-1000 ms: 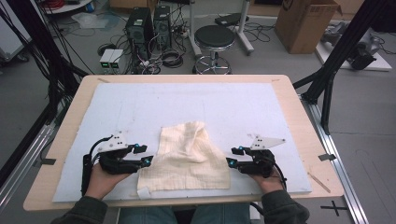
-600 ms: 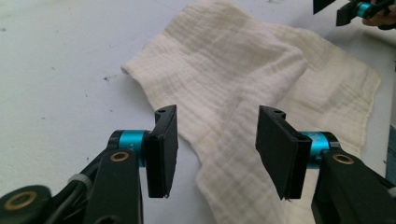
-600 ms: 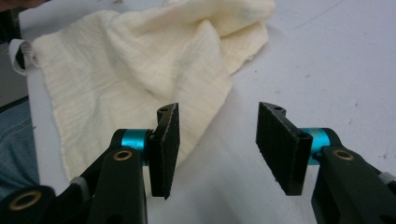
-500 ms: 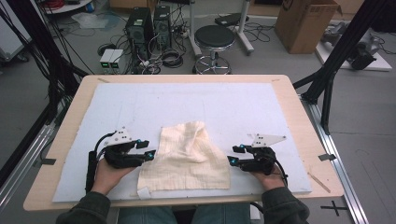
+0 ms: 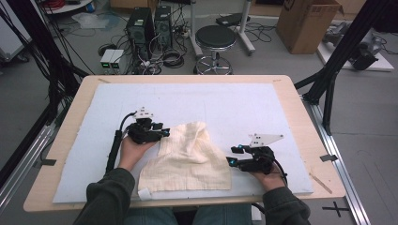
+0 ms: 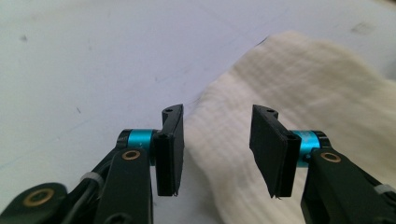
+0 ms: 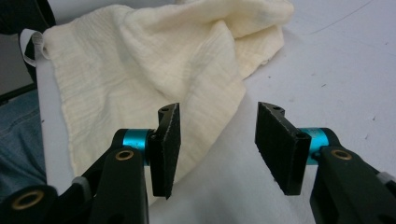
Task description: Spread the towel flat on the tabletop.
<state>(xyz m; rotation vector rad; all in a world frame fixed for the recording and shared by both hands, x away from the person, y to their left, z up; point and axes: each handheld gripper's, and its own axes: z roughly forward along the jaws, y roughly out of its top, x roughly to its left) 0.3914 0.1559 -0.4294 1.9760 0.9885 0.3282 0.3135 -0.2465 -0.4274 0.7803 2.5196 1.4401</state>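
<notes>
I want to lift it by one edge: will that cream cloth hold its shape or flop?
The cream cloth probably flops: it already lies in soft folds and a bunched hump. Its thin, crinkled weave suggests it is light. Pushed, it would likely wrinkle on the white mat rather than slide whole.

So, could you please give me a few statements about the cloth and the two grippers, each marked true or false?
1. The cream cloth lies crumpled on the white mat. True.
2. The left gripper has lifted the cloth off the mat. False: its jaws stand open at the cloth's edge, which rests on the mat.
3. The right gripper is open. True.
4. The cloth is folded into a neat square. False: its far end is bunched up.
5. A black stool stands beyond the table. True.
</notes>
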